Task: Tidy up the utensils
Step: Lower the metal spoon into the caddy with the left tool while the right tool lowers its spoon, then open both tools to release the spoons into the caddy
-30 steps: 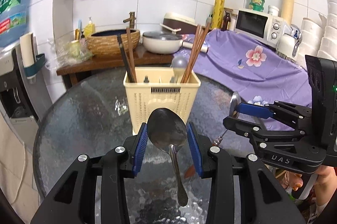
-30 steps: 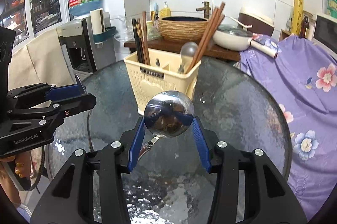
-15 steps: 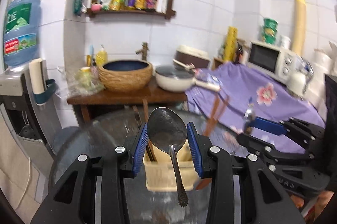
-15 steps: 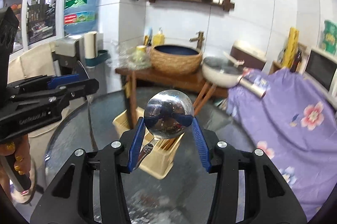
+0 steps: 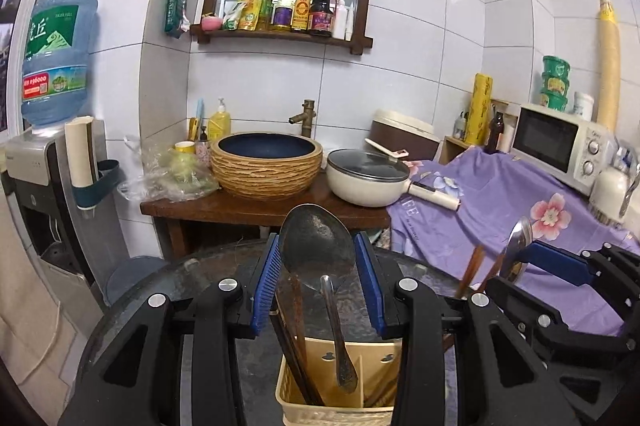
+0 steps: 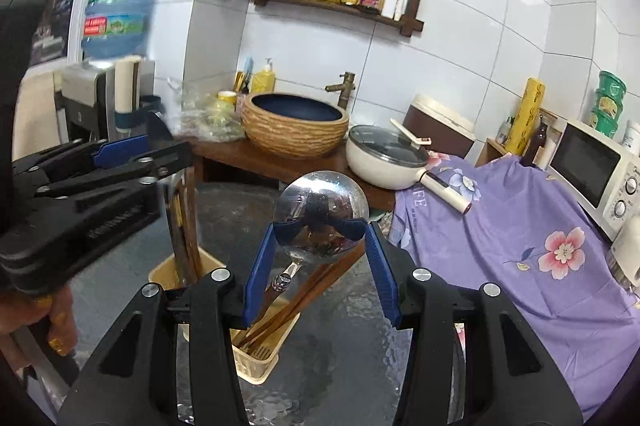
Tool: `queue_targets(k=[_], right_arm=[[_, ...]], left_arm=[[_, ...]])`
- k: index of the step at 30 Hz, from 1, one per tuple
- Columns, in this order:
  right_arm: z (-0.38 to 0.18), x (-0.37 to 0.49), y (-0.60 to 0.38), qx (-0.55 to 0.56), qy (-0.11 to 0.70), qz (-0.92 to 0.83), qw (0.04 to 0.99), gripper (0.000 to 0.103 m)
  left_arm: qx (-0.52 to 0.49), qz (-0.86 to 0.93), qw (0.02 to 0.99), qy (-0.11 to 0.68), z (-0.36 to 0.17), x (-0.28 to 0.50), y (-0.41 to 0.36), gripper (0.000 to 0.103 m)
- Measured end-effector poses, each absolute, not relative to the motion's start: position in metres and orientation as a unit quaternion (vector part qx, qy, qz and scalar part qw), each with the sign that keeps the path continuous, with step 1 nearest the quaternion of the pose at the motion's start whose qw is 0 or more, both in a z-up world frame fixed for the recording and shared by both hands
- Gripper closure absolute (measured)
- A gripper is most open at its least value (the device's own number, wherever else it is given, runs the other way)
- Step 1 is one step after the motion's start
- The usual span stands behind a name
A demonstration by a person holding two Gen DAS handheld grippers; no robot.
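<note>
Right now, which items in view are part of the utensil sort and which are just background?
In play:
- left gripper, fingers shut on the dull spoon
- right gripper, fingers shut on the shiny ladle
- cream utensil basket holding chopsticks

Background:
- basin
- lidded pan
- microwave
- water jug
- bottle shelf

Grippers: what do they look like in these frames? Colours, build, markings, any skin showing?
Both the left gripper and the right gripper are matte black plastic with cut-out linkages, silver screw heads at the joints and ribbed blue pads on the fingers. White lettering on the left gripper's side is too blurred to read. The hand holding it has gold-glitter nails. No cables or sleeves show.
</note>
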State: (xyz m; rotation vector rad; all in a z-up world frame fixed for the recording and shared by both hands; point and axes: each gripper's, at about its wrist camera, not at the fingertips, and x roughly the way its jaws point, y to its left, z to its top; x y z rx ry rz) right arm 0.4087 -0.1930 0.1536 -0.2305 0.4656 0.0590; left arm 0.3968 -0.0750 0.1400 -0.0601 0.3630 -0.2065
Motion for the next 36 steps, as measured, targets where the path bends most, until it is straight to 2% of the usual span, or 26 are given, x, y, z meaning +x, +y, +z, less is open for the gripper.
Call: queue_targets(k=[5, 15, 28, 33, 36], right_arm=[[0.125, 0.408, -0.181, -0.149, 0.227, 0.028, 0.962, 0.056], [0.083, 0.408, -0.178, -0.142, 0.241, 0.046, 0.959, 0.056], [0.052, 0.409, -0.18, -0.141, 0.247, 0.07, 0.956, 0.056], [0.051, 0.408, -0.183, -0.142, 0.238, 0.076, 0.958, 0.056], [0.053, 0.406, -0.184, -0.142, 0.231, 0.076, 0.96, 0.055]], left_arm=[[-0.028, -0.103, 0.976, 0.192, 0.114, 0.404, -0.076, 0.066], [-0.004, -0.109, 0.971, 0.211, 0.075, 0.403, -0.077, 0.066], [0.051, -0.148, 0.964, 0.217, 0.051, 0.406, -0.083, 0.066], [0.065, -0.163, 0.962, 0.208, 0.052, 0.4, -0.087, 0.048], [0.057, -0.155, 0.966, 0.198, 0.058, 0.394, -0.085, 0.044]])
